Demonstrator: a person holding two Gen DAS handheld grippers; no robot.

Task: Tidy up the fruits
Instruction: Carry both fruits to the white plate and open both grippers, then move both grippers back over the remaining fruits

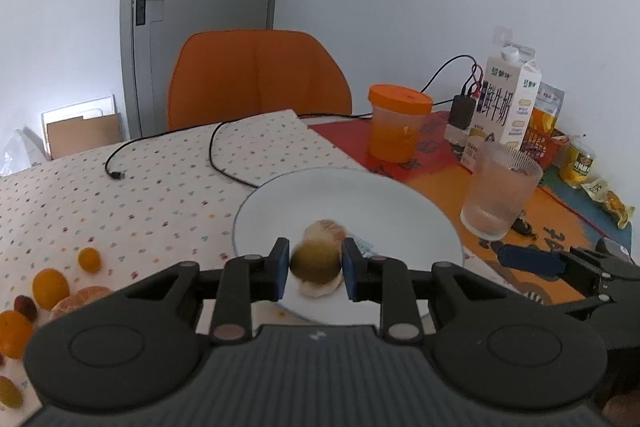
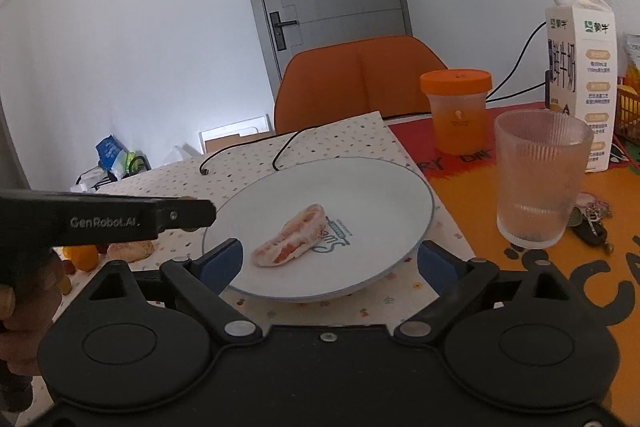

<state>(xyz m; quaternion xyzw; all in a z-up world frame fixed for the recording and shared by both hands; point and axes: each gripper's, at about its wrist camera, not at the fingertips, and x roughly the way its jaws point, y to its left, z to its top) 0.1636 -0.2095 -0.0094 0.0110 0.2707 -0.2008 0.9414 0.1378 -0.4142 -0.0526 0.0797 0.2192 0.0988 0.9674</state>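
A white plate [image 1: 360, 195] sits on the dotted tablecloth; it also shows in the right wrist view [image 2: 360, 195]. A peeled citrus segment [image 2: 290, 241] lies on it. My left gripper [image 1: 315, 267] is shut on a small greenish-yellow fruit [image 1: 316, 263] and holds it over the plate's near edge, above the segment [image 1: 325, 230]. My right gripper [image 2: 330, 263] is open and empty, its fingers either side of the plate's near rim. Loose oranges and small fruits [image 1: 50, 287] lie on the cloth at the left.
A ribbed glass [image 2: 538, 183] stands right of the plate. An orange-lidded jar [image 2: 458, 111] and a milk carton [image 2: 580, 75] stand behind it. Keys [image 2: 592, 219] lie by the glass. A black cable [image 1: 168, 147] crosses the cloth. An orange chair [image 1: 256, 79] stands at the far side.
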